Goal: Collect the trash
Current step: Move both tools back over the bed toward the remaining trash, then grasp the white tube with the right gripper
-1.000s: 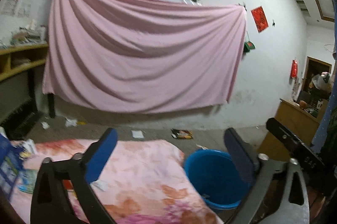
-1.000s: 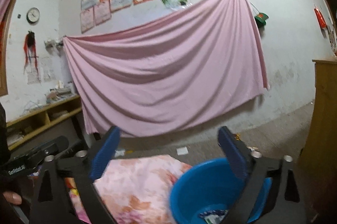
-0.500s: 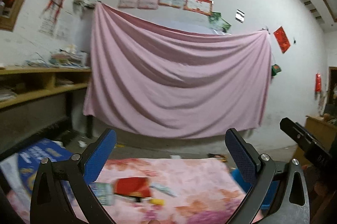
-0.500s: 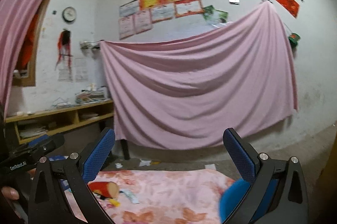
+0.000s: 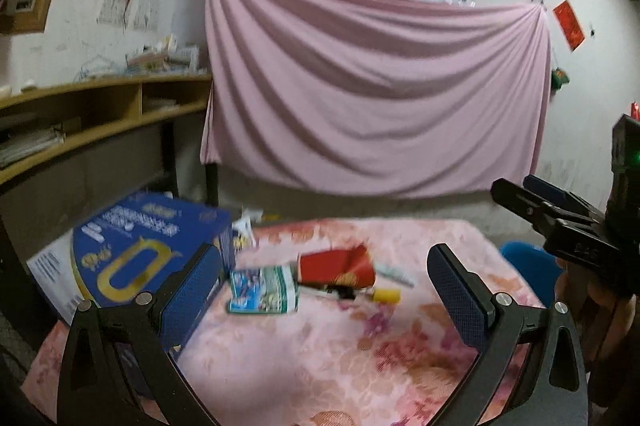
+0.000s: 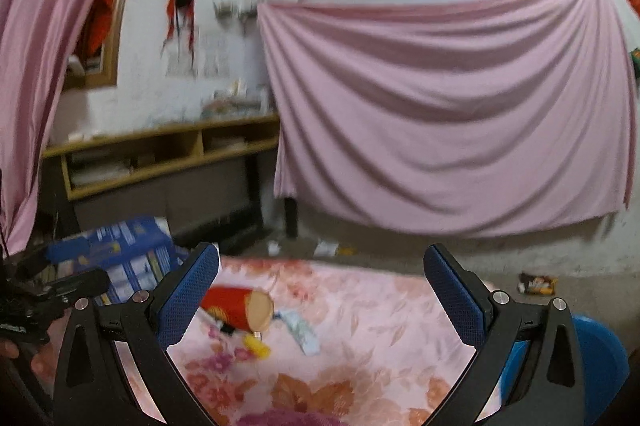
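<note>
Trash lies on a pink flowered cloth (image 5: 340, 354): a crushed red paper cup (image 5: 336, 268), a green-and-blue wrapper (image 5: 262, 290), a small yellow piece (image 5: 386, 295) and a white strip (image 5: 394, 274). My left gripper (image 5: 326, 290) is open and empty, above and short of the pile. In the right wrist view the red cup (image 6: 236, 308), yellow piece (image 6: 258, 346) and pale wrapper (image 6: 300, 330) lie left of centre. My right gripper (image 6: 322, 296) is open and empty. A blue bucket (image 6: 596, 354) stands at the cloth's right edge.
A blue printed box (image 5: 132, 258) stands at the cloth's left end. A wooden shelf (image 5: 100, 110) runs along the left wall. A pink sheet (image 5: 372, 90) hangs behind. Scraps (image 6: 536, 284) litter the floor. The other gripper (image 5: 560, 226) shows at right.
Both views have swung left and down from the blue bucket to the trash pile on the cloth. Both grippers stayed open.
</note>
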Tool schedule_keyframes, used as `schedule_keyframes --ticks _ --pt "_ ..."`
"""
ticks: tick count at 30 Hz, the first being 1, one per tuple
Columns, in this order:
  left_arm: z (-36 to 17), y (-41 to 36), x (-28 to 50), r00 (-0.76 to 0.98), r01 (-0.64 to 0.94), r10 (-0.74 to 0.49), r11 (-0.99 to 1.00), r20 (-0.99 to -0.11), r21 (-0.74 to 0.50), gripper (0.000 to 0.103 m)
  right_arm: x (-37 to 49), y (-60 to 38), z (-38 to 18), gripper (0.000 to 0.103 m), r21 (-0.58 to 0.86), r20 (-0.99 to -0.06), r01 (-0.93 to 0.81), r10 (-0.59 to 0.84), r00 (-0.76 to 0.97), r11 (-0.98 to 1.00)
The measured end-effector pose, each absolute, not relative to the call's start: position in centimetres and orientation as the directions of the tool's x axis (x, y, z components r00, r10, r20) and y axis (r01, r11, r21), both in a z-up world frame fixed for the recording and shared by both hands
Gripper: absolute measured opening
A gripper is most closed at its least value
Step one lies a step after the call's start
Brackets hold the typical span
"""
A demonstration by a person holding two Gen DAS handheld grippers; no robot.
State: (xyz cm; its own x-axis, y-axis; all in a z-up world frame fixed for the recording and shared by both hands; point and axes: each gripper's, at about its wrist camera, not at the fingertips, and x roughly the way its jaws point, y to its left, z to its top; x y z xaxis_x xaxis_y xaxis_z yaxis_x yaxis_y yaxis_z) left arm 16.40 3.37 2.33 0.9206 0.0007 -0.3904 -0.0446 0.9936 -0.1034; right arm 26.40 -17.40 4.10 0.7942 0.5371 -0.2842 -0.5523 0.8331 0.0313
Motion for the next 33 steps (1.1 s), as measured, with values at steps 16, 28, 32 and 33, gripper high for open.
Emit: schedule_keyframes --ticks 16,28,32,33 --pt "-3.5 5.8 22.7 0.747 -0.190 0.056 0.973 -0.662 -0.132 0.086 32.4 -13.4 -2.1 0.079 0.053 -0.640 -0.604 0.491 0.591 0.795" --pt "-5.5 5.5 26.1 0.644 -0.233 0.106 0.971 -0.758 -0.063 0.077 36.3 -11.0 -5.2 0.060 0.084 -0.775 -0.625 0.445 0.448 0.776" --pt "-6.3 5.4 27.1 0.616 -0.251 0.139 0.968 -0.775 -0.026 0.076 36.7 -10.8 -5.7 0.056 0.101 -0.790 -0.629 0.447 0.420 0.771" --pt "-6.5 5.4 27.3 0.610 -0.255 0.146 0.967 -0.779 -0.019 0.075 36.8 -10.8 -5.9 0.054 0.105 -0.794 -0.631 0.447 0.412 0.769"
